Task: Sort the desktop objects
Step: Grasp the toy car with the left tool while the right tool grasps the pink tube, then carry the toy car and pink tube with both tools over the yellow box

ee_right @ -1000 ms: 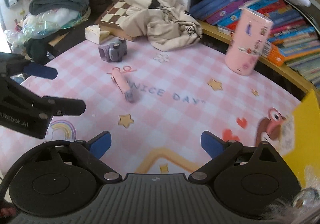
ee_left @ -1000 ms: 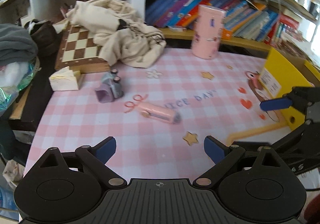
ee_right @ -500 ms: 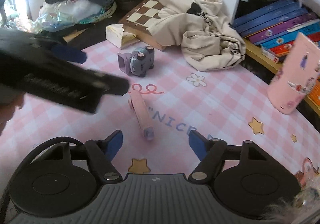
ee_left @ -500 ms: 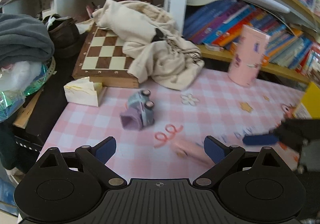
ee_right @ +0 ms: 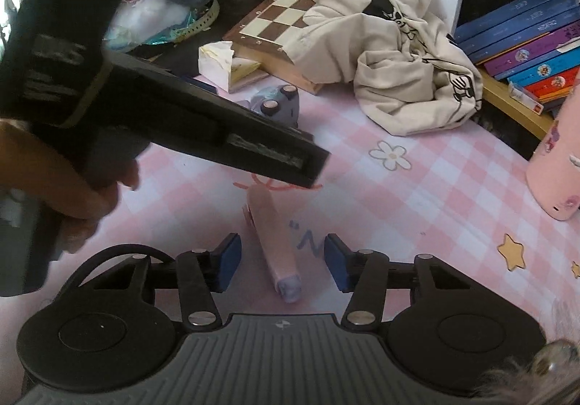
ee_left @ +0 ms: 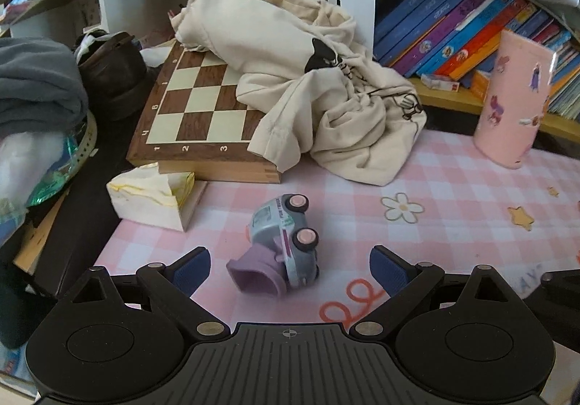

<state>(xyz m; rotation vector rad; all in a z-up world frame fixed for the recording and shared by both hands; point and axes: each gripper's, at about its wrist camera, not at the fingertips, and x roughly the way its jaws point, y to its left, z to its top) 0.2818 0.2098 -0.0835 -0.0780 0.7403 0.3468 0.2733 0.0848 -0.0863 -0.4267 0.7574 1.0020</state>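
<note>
A small grey-blue toy car [ee_left: 290, 242] with pink wheels lies on its side on the pink checked mat, between the tips of my open left gripper [ee_left: 290, 269]; neither pad touches it. It also shows in the right wrist view [ee_right: 281, 104], partly behind the left gripper's body. A pink tube [ee_right: 272, 234] with a purple cap lies on the mat between the fingers of my open right gripper [ee_right: 282, 262], with gaps on both sides. A tall pink cup [ee_left: 514, 100] stands at the back right.
A chessboard [ee_left: 203, 111] with a cream cloth [ee_left: 319, 93] heaped on it lies behind the car. A white tissue pack [ee_left: 152, 195] sits at the mat's left edge. Books [ee_left: 464, 32] fill the shelf behind. Grey clothes [ee_left: 32, 86] and bags pile at the left.
Both grippers moved forward and left across the mat. The left one has come up to the toy car; the right one has narrowed and now straddles the pink tube.
</note>
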